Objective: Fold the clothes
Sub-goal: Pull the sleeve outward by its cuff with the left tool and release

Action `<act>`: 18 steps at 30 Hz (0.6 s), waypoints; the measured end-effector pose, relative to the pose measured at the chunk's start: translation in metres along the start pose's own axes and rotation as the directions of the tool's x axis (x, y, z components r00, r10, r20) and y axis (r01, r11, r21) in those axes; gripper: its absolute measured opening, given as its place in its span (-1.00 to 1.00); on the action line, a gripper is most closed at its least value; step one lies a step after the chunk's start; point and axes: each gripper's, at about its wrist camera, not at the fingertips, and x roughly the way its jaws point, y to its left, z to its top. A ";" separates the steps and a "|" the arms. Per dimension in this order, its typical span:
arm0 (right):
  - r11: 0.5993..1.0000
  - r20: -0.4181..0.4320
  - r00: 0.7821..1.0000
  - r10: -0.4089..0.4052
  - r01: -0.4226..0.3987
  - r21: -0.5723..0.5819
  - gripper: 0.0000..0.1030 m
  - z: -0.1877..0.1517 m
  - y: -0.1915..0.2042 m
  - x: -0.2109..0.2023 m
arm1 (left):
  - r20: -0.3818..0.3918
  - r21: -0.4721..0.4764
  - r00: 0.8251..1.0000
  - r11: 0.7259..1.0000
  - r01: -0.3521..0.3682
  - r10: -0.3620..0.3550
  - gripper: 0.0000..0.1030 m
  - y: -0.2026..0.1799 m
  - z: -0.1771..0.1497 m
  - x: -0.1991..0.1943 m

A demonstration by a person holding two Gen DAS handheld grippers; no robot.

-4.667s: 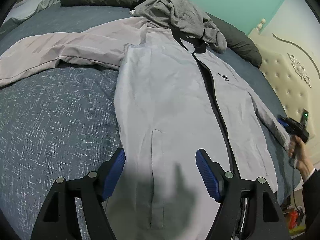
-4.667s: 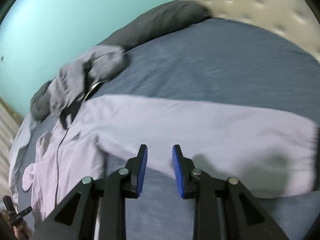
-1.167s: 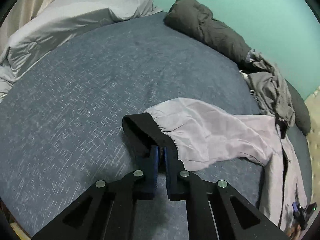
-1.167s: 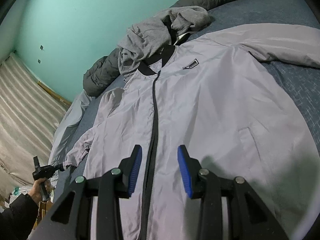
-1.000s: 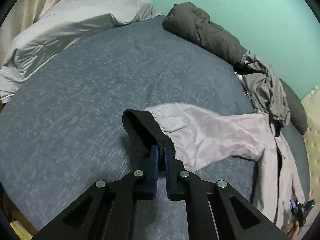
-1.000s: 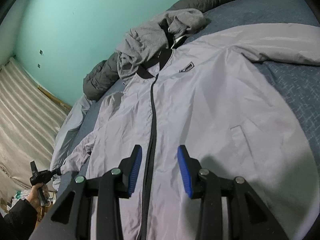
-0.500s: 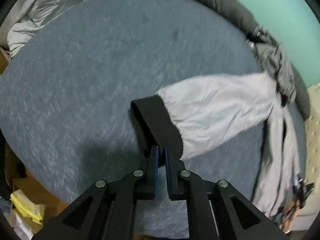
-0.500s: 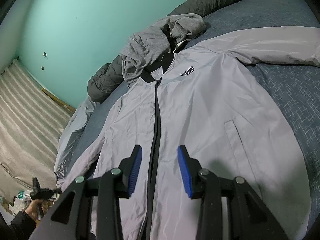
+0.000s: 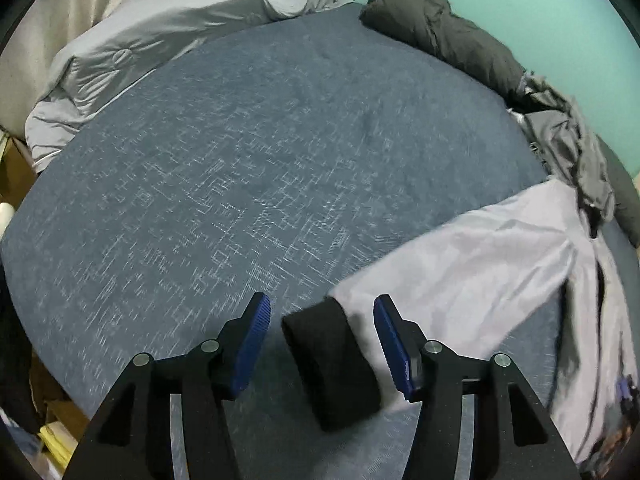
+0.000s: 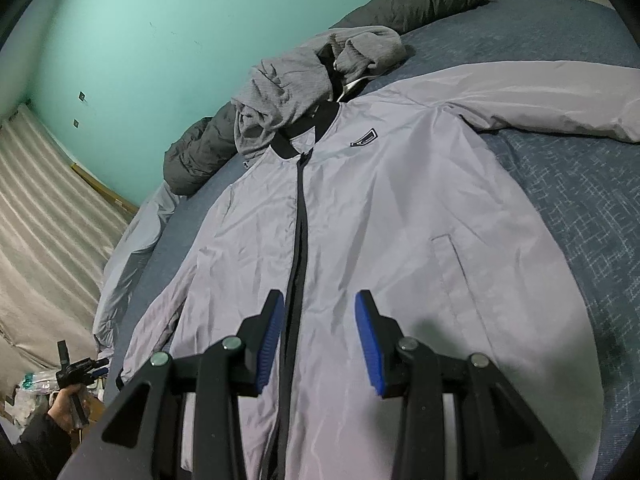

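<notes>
My left gripper (image 9: 322, 338) was opening around the black ribbed cuff (image 9: 334, 364) of the pale grey zip-up jacket (image 10: 360, 216), the sleeve spread on the blue bed (image 9: 240, 160). My right gripper (image 10: 320, 338) hovered open and empty over the jacket's front. I judged the laying-out done; next, folding a sleeve across the chest.

Left wrist view steeply down near sleeve cuff (image 9: 332, 364), right view slanting over jacket (image 10: 360, 240)
</notes>
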 end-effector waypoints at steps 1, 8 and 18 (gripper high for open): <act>1.000 -0.002 1.000 -0.006 0.006 -0.004 -0.28 0.000 0.000 -0.001 | -0.013 -0.020 1.000 1.000 0.010 -0.010 0.13 0.003 -0.002 0.006; 0.999 -0.009 0.999 -0.039 0.039 -0.027 -0.28 0.001 0.002 -0.006 | -0.069 -0.032 0.993 0.995 0.095 -0.097 -0.72 0.012 -0.021 0.029; 0.998 -0.015 1.000 -0.026 0.025 -0.063 -0.28 0.007 0.018 -0.005 | -0.045 -0.034 0.990 0.990 0.135 -0.136 -0.89 0.027 -0.018 -0.006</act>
